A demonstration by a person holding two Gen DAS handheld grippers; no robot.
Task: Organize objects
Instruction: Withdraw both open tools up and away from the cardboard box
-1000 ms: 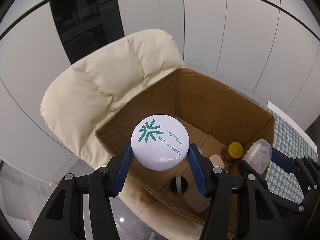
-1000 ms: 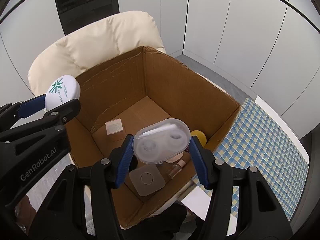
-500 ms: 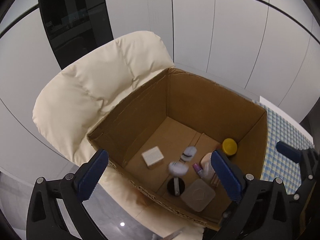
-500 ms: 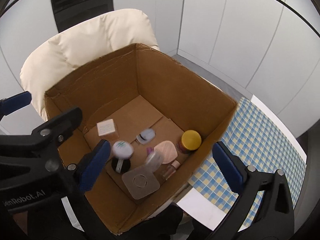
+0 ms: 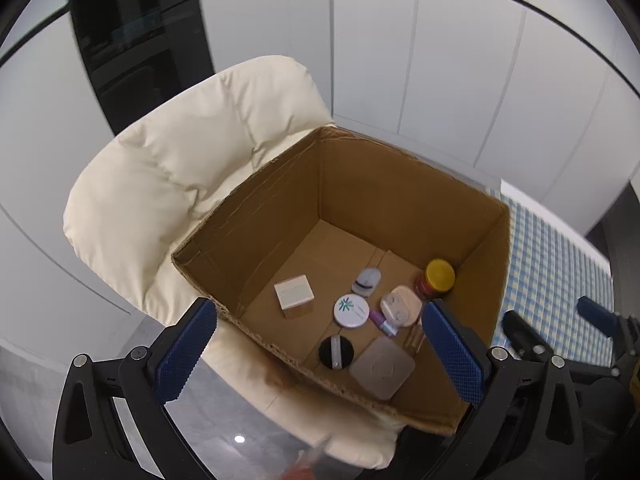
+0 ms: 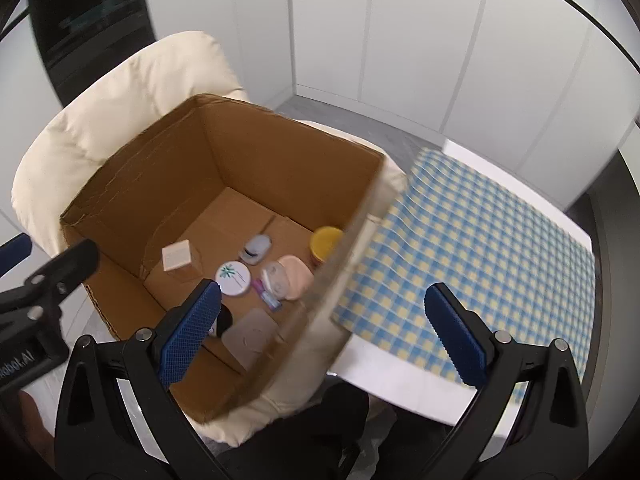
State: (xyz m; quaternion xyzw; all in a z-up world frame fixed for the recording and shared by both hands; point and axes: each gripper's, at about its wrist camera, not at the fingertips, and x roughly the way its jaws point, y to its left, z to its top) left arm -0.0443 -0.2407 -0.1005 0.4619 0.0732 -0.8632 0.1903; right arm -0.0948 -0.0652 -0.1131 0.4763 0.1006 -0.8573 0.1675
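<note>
An open cardboard box (image 5: 380,192) (image 6: 280,152) sits on a cream padded chair (image 5: 168,184). On its floor lie the white round tin with a green logo (image 5: 351,311) (image 6: 233,278) and the clear oval case (image 5: 400,307) (image 6: 275,276), which rests on a peach pad. My left gripper (image 5: 320,354) hangs open above the box's near edge, nothing between its blue pads. My right gripper (image 6: 322,336) is open too, empty, over the box's right wall and the table edge.
Also in the box: a small white carton (image 5: 294,293), a yellow-lidded jar (image 5: 439,277), a black round thing (image 5: 337,352), a grey square pad (image 5: 382,368), a purple tube (image 5: 383,323). A blue-yellow checked tablecloth (image 6: 480,260) lies right of the chair. White wall panels stand behind.
Both grippers went from shut to wide open. The white tin and the clear case fell and now lie on the box floor. The right gripper shifted right, toward the checked table.
</note>
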